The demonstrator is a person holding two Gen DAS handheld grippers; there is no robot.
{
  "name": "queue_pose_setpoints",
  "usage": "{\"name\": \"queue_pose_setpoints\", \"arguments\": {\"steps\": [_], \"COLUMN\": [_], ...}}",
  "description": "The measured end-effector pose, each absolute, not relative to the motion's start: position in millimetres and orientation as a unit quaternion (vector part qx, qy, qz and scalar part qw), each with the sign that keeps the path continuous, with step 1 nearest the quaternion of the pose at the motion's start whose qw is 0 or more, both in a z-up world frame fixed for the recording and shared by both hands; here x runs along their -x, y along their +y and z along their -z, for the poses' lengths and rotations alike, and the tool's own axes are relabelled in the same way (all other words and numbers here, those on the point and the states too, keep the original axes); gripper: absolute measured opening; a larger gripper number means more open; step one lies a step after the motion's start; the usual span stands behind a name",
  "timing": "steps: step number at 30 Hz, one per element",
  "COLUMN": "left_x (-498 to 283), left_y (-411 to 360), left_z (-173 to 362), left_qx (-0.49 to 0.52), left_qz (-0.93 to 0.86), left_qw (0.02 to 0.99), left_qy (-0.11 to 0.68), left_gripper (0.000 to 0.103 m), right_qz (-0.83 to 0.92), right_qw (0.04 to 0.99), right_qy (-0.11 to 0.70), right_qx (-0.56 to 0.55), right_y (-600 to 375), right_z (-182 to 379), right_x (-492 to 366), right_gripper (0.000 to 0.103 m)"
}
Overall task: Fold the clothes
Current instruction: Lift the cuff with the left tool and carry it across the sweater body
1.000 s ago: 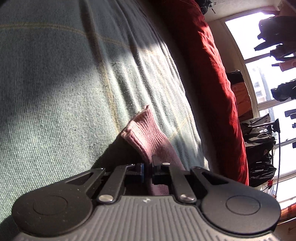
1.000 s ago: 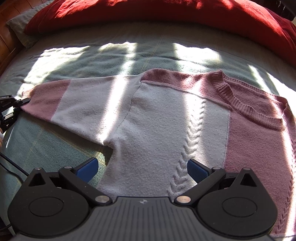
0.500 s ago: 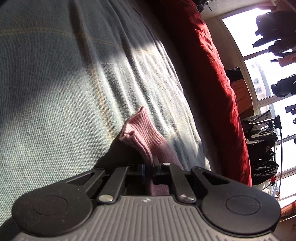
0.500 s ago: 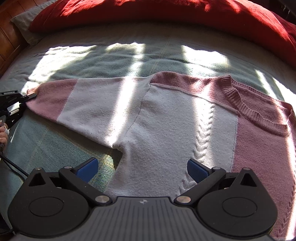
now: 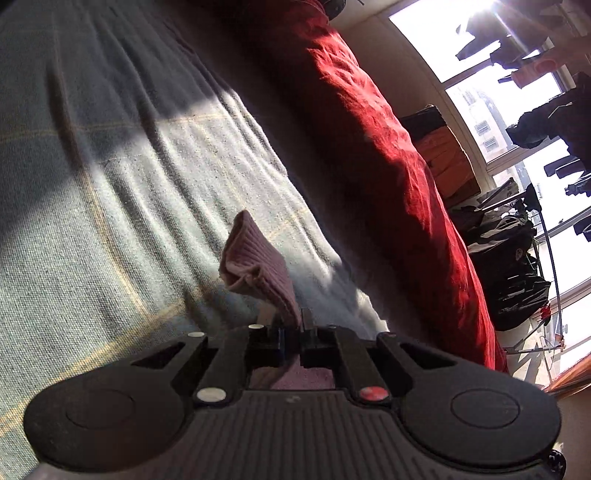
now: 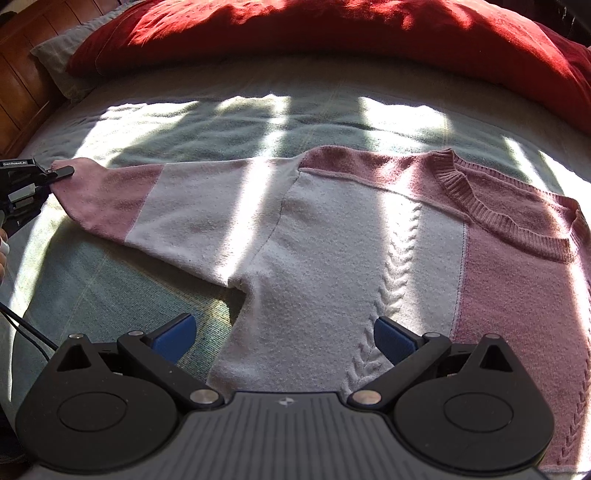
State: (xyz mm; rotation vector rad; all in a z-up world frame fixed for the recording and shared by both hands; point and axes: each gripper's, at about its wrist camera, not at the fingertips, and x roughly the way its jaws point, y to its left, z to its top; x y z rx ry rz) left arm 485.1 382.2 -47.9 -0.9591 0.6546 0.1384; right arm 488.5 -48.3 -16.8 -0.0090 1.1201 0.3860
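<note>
The left gripper point(image 5: 291, 328) is clenched on the sweater's pink cuff point(image 5: 258, 269) – at nine o'clock in the right view; the right gripper point(image 6: 284, 338) hangs released above the sweater point(image 6: 332, 240), spread flat on the bed point(image 6: 184, 122).

red duvet point(image 6: 332, 33), green bedspread point(image 6: 221, 122), wooden headboard point(image 6: 22, 85), window point(image 5: 480, 48)

You are getting hard sunlight from the window point(image 5: 491, 74) at two o'clock, blowing out into glare there. Bars of light and shadow are striping the sweater point(image 6: 332, 236) and bedspread point(image 6: 207, 118). Fisheye bending is curving all edges.
</note>
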Motion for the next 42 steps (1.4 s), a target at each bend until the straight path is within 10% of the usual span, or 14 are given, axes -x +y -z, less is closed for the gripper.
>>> {"name": "queue_pose_setpoints", "arguments": {"steps": [42], "left_x": [-541], "left_y": [61], "left_z": [-42], "left_qx": [0.397], "left_qz": [0.129], "left_qw": [0.842], "left_qy": [0.341], "left_gripper": [0.005], "right_qz": [-0.159], "right_qw": [0.852], "right_qy": [0.496], "right_qx": [-0.042], "right_y": [-266], "right_z": [25], "right_x": [-398], "right_gripper": [0.103]}}
